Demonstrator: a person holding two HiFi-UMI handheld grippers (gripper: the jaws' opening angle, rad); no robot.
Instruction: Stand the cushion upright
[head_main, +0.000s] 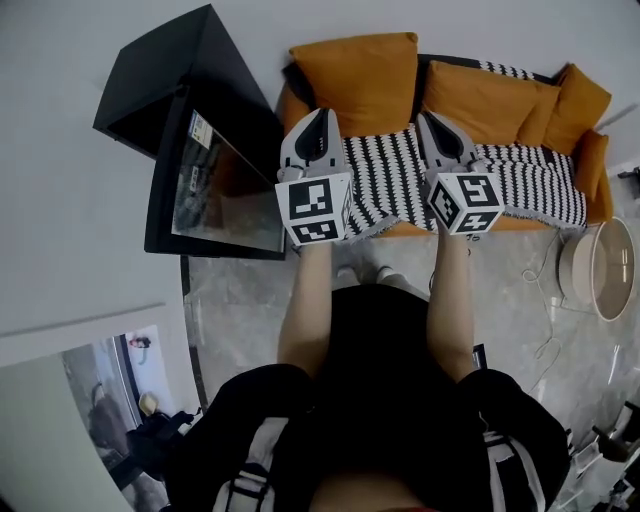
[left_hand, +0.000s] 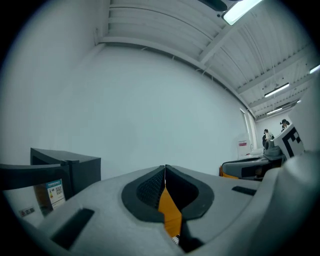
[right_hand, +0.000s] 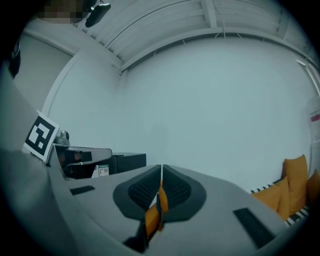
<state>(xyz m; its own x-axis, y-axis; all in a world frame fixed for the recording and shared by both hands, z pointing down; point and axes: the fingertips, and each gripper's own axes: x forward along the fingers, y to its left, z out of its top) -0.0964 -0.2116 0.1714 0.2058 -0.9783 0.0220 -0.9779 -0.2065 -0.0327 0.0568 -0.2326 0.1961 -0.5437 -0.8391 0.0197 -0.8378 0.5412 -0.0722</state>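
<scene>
In the head view an orange cushion (head_main: 358, 75) stands upright against the back of the sofa (head_main: 590, 205), at its left end. A second orange cushion (head_main: 480, 100) leans beside it, above a black-and-white striped blanket (head_main: 530, 180). My left gripper (head_main: 322, 122) hovers just in front of the left cushion, jaws together and holding nothing. My right gripper (head_main: 433, 124) is level with it before the second cushion, also shut and empty. In the left gripper view (left_hand: 165, 169) and the right gripper view (right_hand: 161, 169) the pads meet; a sliver of orange shows behind them.
A black cabinet (head_main: 170, 75) with a dark glass-fronted screen (head_main: 215, 190) stands left of the sofa. More orange cushions (head_main: 580, 100) crowd the sofa's right end. A round white table (head_main: 605, 268) and a loose cable (head_main: 548, 300) are on the floor at right.
</scene>
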